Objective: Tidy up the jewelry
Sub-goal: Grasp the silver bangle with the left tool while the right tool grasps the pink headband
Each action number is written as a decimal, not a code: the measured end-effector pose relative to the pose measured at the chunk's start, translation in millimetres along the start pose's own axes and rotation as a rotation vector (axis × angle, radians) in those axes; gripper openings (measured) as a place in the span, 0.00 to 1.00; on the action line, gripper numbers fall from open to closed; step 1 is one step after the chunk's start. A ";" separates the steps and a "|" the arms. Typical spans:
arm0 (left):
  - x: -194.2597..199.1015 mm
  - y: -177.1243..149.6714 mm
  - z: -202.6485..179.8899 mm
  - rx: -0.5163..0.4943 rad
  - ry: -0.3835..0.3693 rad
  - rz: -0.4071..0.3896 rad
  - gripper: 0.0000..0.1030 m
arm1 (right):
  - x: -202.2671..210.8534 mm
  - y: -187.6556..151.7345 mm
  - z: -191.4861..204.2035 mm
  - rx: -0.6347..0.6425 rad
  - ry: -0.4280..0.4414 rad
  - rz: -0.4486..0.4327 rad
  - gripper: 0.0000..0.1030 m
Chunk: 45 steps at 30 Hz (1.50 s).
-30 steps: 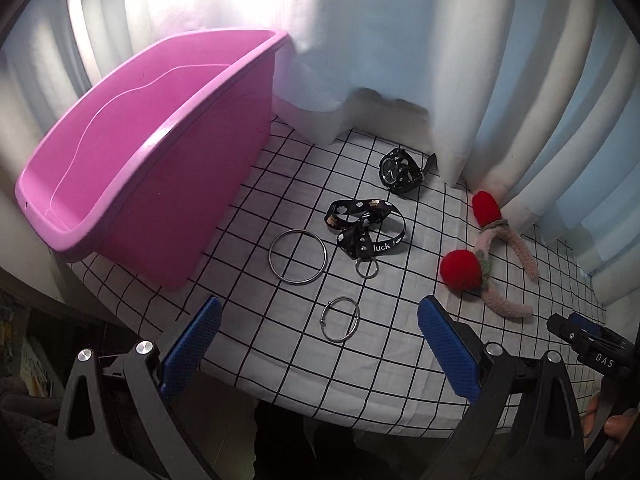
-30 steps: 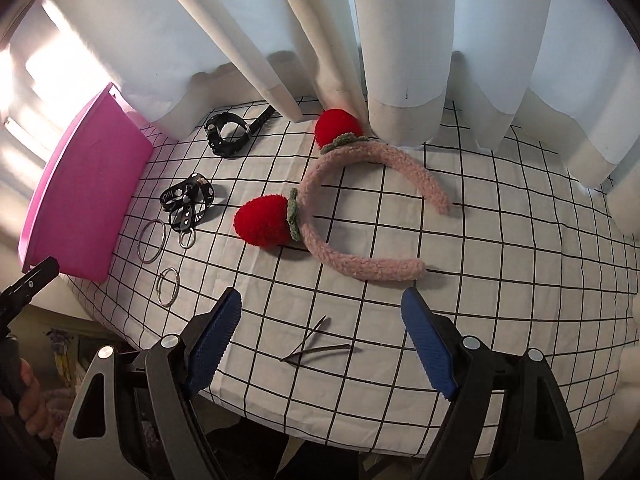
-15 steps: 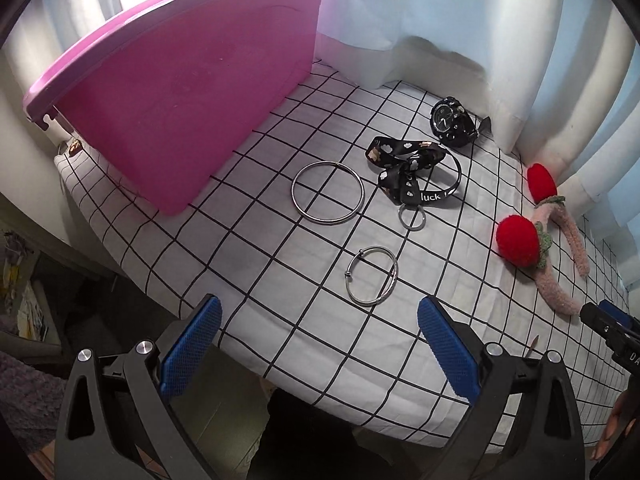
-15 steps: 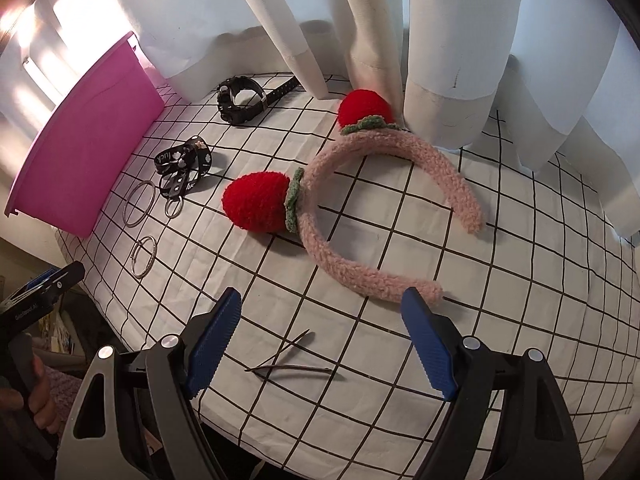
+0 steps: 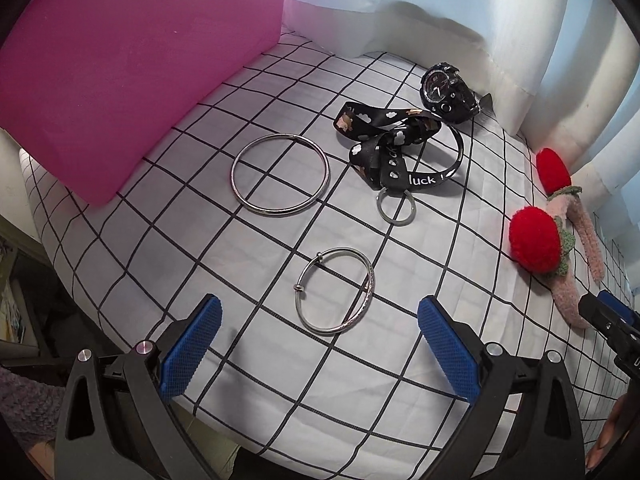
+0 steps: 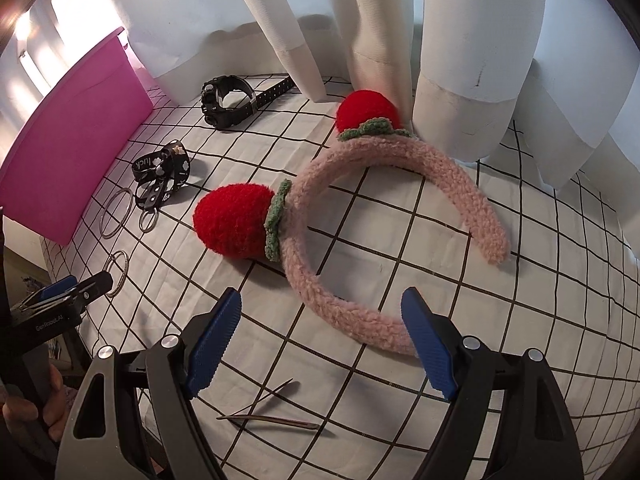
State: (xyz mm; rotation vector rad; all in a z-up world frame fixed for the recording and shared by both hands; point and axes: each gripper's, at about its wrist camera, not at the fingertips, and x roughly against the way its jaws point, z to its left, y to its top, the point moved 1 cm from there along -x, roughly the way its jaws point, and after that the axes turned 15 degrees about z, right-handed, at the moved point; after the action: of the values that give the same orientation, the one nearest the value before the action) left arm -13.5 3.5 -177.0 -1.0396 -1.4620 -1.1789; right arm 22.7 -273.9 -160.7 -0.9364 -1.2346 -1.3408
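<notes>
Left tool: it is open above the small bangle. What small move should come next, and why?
Probably lower the left tool a little further until its pads straddle the small bangle, then close. The bangle lies flat on the cloth, centred between the open pads, apart from the large ring, and nothing is held yet.

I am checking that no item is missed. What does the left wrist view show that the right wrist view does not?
Only the left wrist view shows the watch's dial face-on.

Only the right wrist view shows the hairpins and the whole pink headband.

Both show the pink bin, large bangle, small bangle, lanyard and red pompoms, all on the checked cloth. Both jaws stand open, holding nothing.
</notes>
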 end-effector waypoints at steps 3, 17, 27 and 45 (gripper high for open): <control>-8.9 3.3 -2.2 0.002 -0.001 0.020 0.94 | -4.3 2.3 -0.8 -0.002 0.000 -0.001 0.76; -20.1 9.7 0.3 0.004 0.039 0.010 0.94 | -18.6 8.7 9.7 0.052 -0.060 -0.010 0.76; -23.0 10.4 -3.7 0.003 0.079 -0.020 0.95 | -32.2 18.9 18.1 0.109 -0.126 0.001 0.76; -20.2 0.6 -3.7 0.058 0.083 -0.060 0.93 | -38.6 15.2 14.2 0.130 -0.131 -0.044 0.76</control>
State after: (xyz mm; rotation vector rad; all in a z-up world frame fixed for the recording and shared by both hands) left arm -8.7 -1.1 -196.4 -0.9029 -1.4622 -1.2013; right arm 42.2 -252.0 -193.2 -0.9210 -1.4328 -1.2330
